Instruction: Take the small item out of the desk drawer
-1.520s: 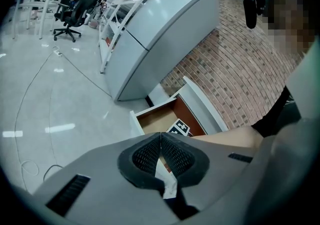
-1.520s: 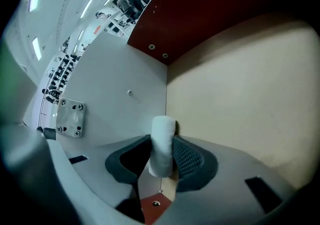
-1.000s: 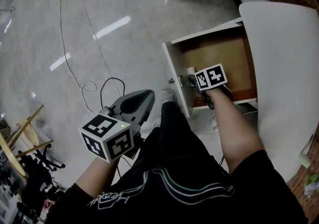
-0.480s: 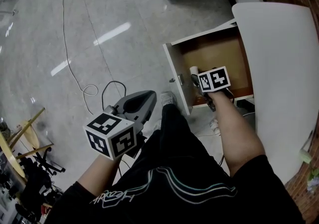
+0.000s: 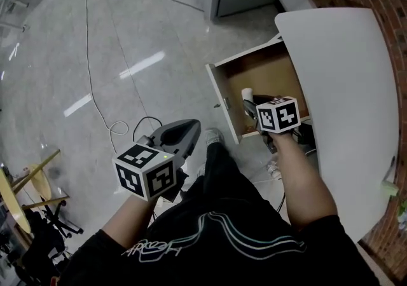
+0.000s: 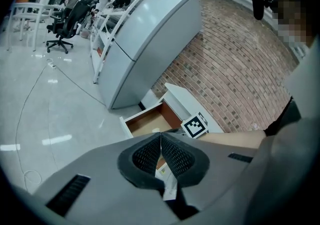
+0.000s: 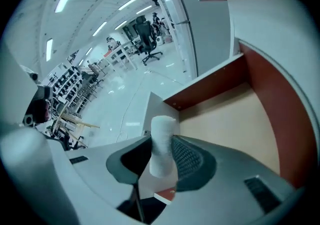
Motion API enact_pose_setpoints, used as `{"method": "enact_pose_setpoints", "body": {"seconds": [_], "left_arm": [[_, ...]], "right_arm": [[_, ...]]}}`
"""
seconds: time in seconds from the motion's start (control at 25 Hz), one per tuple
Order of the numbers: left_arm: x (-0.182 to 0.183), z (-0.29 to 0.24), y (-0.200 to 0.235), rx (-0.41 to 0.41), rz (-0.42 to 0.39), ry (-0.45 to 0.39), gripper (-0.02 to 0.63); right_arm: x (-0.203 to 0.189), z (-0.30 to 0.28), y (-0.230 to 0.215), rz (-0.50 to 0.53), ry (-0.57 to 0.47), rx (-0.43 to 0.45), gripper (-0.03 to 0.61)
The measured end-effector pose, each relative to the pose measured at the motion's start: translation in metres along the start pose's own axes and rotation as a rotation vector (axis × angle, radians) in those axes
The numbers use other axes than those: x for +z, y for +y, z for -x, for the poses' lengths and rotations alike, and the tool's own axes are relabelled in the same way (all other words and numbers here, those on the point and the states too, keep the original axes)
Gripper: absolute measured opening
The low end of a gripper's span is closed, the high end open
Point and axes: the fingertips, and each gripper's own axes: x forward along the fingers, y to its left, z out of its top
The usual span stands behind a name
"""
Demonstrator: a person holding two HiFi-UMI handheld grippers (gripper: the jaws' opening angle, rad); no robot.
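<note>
The right hand-held gripper (image 7: 160, 144) pinches the small white fuzzy roll (image 7: 162, 129), standing up between its jaws, over the open brown wooden drawer (image 5: 270, 72). The left hand-held gripper (image 6: 160, 141), pressed together and empty, is farther away.

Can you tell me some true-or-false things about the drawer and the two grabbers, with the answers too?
1. The right gripper holds a white roll between its jaws. True.
2. The drawer is closed. False: it stands pulled open.
3. The left gripper has its jaws wide apart. False: its jaws are together, with nothing between them.
4. The desk top is white. True.
5. The drawer is full of toys. False: the part in view is bare wood.
</note>
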Motion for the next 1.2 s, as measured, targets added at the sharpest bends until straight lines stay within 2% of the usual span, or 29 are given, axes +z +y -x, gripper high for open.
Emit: {"method": "enact_pose_setpoints", "body": {"seconds": [0.56, 1.0, 1.2], "left_arm": [[0.008, 0.077, -0.093, -0.078, -0.139, -0.076, 0.021], [0.010, 0.158, -0.183, -0.191, -0.270, -0.161, 0.021], [0.006, 0.198, -0.215, -0.214, -0.323, -0.208, 0.022]], "right_arm": [[0.022, 0.180, 0.111, 0.091, -0.331, 0.037, 0.140], [0.012, 0.315, 0.225, 0.197, -0.570, 0.111, 0.140], [0.000, 0.365, 0.274, 0.251, -0.655, 0.150, 0.140]]}}
